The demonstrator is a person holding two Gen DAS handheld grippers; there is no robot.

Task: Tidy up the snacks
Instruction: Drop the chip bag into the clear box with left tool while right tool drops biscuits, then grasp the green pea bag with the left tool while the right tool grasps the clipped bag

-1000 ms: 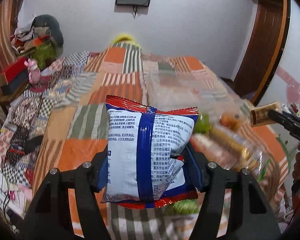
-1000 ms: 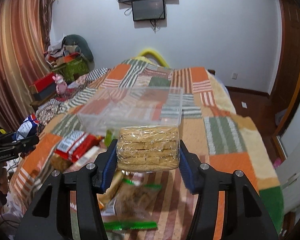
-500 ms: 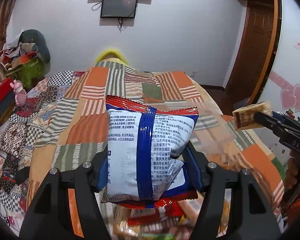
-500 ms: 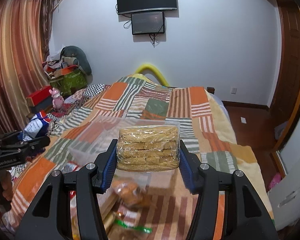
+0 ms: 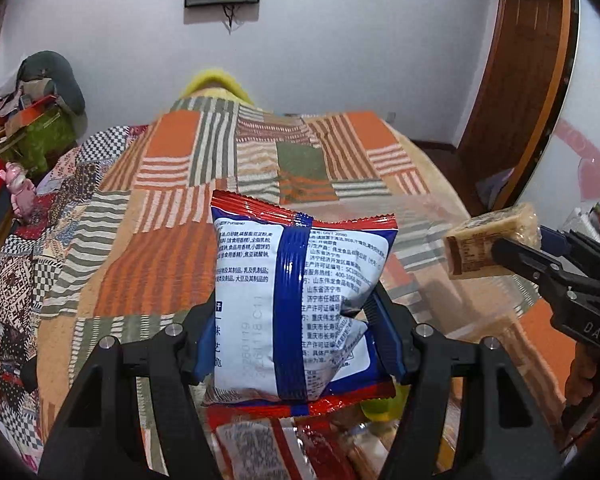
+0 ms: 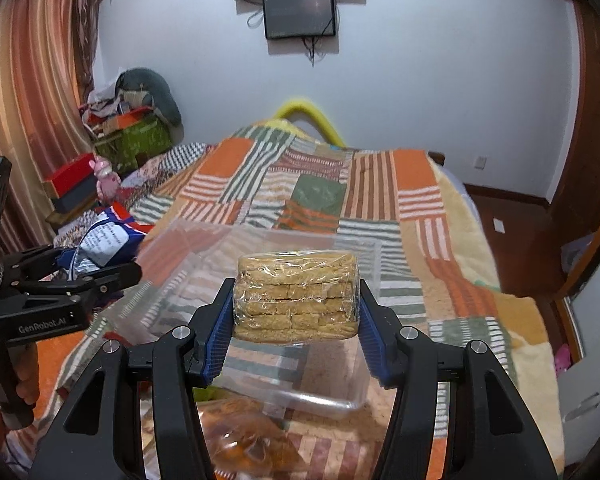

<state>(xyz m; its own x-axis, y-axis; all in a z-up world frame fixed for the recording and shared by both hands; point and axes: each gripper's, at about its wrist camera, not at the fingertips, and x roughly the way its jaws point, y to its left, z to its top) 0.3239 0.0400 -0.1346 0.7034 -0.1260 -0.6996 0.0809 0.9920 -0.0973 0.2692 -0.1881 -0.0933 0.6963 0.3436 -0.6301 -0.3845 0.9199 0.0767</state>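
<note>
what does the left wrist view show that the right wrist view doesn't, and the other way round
Only the left wrist view: the printed back of the blue and white snack bag head-on in the left tool, and a red snack packet low in the frame.

Only the right wrist view: the clear plastic box seen plainly beyond the right tool, the striped curtain, and an orange snack bag near the bottom.

Both: the wrapped cracker stack, the patchwork blanket, the wall screen.
</note>
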